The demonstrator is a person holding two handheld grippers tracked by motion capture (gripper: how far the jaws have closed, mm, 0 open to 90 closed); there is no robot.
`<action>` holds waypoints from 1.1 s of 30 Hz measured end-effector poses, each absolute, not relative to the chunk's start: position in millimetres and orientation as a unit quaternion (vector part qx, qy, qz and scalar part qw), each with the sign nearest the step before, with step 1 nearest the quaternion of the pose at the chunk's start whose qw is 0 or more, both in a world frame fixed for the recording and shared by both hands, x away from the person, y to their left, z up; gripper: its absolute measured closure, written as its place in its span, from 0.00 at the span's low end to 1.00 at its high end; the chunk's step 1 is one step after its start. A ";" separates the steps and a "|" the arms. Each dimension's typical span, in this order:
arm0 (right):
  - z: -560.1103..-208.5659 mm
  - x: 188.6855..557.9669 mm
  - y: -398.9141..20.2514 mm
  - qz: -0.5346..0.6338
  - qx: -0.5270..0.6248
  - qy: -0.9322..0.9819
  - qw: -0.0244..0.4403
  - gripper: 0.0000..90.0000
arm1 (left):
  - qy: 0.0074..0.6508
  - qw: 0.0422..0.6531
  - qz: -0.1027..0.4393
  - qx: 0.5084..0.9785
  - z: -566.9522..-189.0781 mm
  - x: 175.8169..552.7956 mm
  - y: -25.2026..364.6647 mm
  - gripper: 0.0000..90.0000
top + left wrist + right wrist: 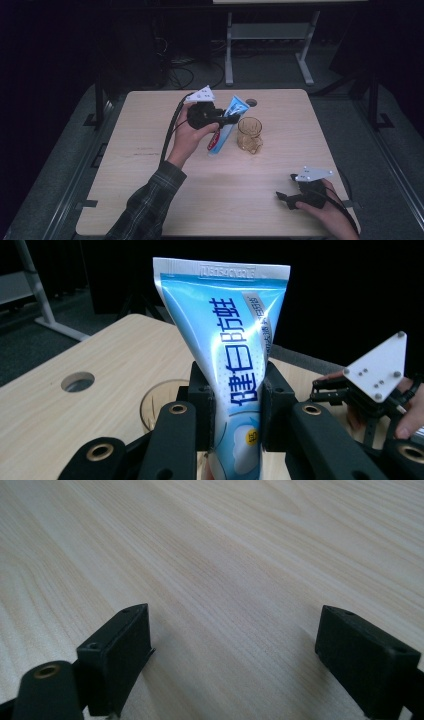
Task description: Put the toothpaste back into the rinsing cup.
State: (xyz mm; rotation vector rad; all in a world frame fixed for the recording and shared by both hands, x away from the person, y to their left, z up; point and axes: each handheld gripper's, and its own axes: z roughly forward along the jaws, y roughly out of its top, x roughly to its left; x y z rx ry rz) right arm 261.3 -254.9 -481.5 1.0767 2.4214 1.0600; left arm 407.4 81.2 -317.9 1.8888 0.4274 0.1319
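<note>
While your left hand is lifted over the middle of the table (150, 210), the biggest thing in play is that pale wooden top itself, and most of it lies bare. Behind its far edge you have the grey legs of a second table (270, 45) on the dark floor, well apart from your work. A round hole (251, 102) sits in the top near the far edge, just behind the cup.

Your left gripper (227, 120) has its jaws partly closed, pads pressed on both sides of the tube (226, 127), which you hold clear of the wood. In the high view the tube hangs tilted, its flat crimped end toward the far edge and its red cap end low, toward you. In the left gripper view the tube (231, 365) stands upright between the jaws, blue and white with printed characters, and it hides much of what lies beyond it.

The cup (249, 134), amber and see-through, stands upright just beside the tube; I cannot tell whether they touch or whether anything is in it.

Your right gripper (286, 198) rests low at the near right corner, well apart from the cup, jaws wide with nothing between them but bare wood.
</note>
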 end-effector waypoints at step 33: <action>-481.7 261.4 -254.7 0.370 0.369 0.840 0.144 0.15 | 0.164 0.578 0.056 0.798 -295.4 461.0 29.9 0.80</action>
